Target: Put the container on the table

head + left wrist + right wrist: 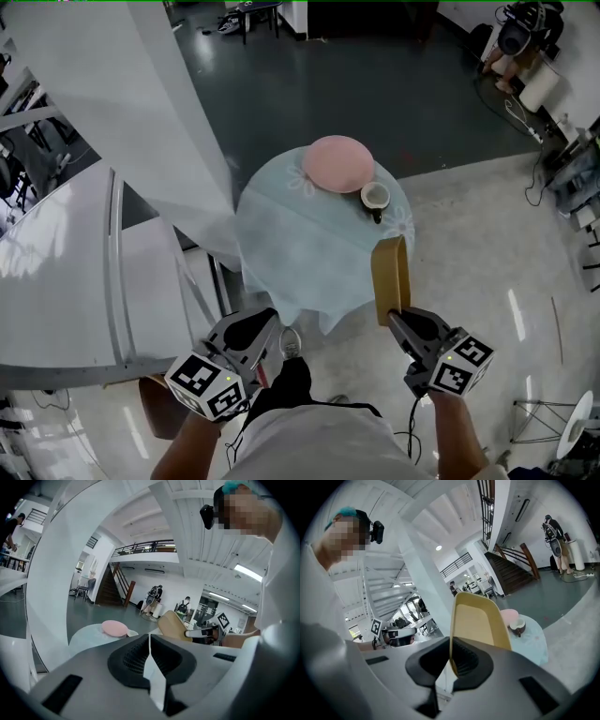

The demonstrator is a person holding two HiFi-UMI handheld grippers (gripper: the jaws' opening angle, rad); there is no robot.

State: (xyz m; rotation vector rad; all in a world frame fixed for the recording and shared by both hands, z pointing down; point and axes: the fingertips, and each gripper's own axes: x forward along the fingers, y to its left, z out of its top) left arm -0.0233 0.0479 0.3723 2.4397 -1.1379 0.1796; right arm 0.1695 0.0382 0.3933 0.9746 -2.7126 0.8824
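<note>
One round tabletop point(309, 253) wears a pale blue cloth. At its near edge the right hand-held gripper point(395, 317) clamps the rim of the tan container point(390, 274), held upright. The left hand-held gripper point(270, 323) is closed on nothing. A pink plate point(337, 161) sits just beside a small cup point(375, 196).

Bright indoor light, fisheye edges, sharp

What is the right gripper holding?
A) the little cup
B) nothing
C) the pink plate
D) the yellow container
D: the jaws of the right gripper pinch the rim of the yellow container; the pink plate and little cup sit on the table.
</note>
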